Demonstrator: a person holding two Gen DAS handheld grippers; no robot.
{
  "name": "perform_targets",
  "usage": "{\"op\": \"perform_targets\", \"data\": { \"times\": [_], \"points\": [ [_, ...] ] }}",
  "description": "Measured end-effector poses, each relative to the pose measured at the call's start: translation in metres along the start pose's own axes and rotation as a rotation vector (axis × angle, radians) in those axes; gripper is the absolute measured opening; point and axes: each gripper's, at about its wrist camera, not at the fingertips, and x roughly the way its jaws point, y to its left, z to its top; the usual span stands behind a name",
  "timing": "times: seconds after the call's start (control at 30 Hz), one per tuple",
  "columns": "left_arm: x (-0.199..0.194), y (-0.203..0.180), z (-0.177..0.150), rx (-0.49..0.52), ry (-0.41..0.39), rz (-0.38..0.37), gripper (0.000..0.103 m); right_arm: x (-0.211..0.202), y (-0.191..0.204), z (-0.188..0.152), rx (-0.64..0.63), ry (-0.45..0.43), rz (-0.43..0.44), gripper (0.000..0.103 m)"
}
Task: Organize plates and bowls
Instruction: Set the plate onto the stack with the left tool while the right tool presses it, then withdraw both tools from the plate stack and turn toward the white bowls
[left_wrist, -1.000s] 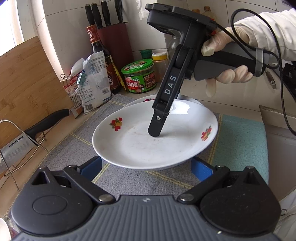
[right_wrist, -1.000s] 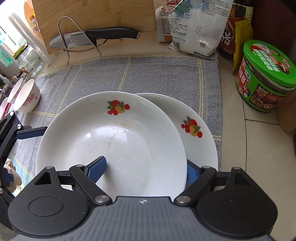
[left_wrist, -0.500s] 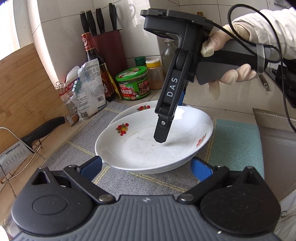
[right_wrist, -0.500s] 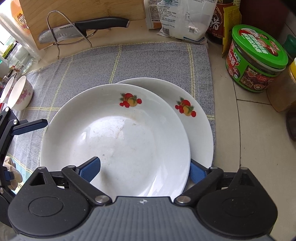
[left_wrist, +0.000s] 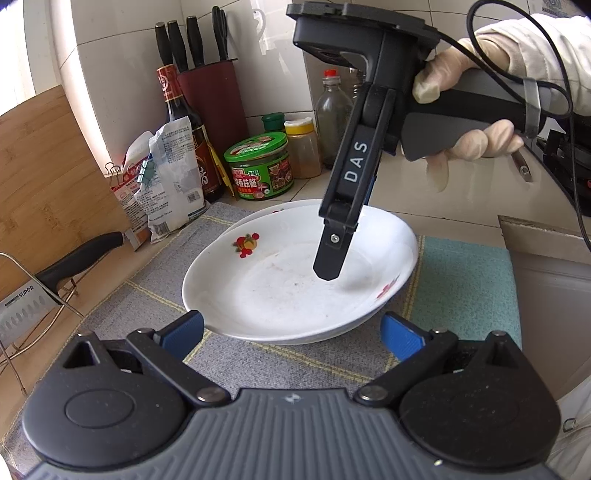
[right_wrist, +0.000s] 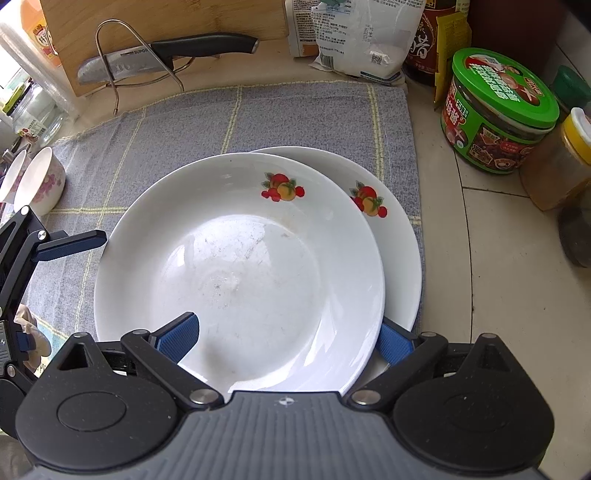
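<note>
On the grey checked cloth in the middle of the counter, two white plates with fruit prints lie stacked. The upper plate sits shifted to the left on the lower plate, so a crescent of the lower one shows along the right and far side. In the left wrist view the upper plate looks tilted, its left rim lower than its right.

The right gripper points steeply down over the near part of the stack, held by a gloved hand. Its jaws stand wide apart: one blue pad hangs over the inside of the upper plate, the other sits outside that plate's rim, above the lower plate's edge. The rim lies between the pads, and neither pad can be seen pressing on it.

The left gripper waits at the near side of the stack, jaws wide and empty, its blue fingers either side of the plate's near edge without touching it.

At the far left of the cloth, two small bowls with pink flowers stand close together. Beyond the cloth, a knife rests on a wire stand before a wooden cutting board. To the right of the plates stands a green-lidded jar.
</note>
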Motion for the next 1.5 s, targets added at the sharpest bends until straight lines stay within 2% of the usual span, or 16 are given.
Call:
{"op": "perform_targets", "data": {
  "times": [0.6, 0.73, 0.93, 1.03, 1.17, 1.5],
  "points": [
    [0.004, -0.004, 0.002, 0.02, -0.005, -0.025, 0.102, -0.015, -0.005, -0.021, 0.024, 0.013, -0.036, 0.102],
    [0.006, -0.006, 0.004, 0.023, -0.006, -0.043, 0.102, -0.023, -0.002, -0.028, 0.02, -0.027, -0.027, 0.102],
    [0.01, -0.015, 0.003, 0.025, 0.012, -0.073, 0.102, -0.034, 0.011, -0.033, -0.037, -0.147, -0.092, 0.102],
    [0.011, -0.014, 0.002, -0.005, 0.028, -0.079, 0.102, -0.034, 0.012, -0.039, -0.038, -0.211, -0.125, 0.102],
    [0.009, -0.004, 0.0, -0.084, 0.053, -0.048, 0.102, -0.034, 0.013, -0.051, -0.025, -0.293, -0.168, 0.102],
    [-0.011, 0.022, -0.006, -0.269, 0.066, 0.09, 0.102, -0.026, 0.028, -0.058, 0.002, -0.365, -0.186, 0.102]
  ]
}}
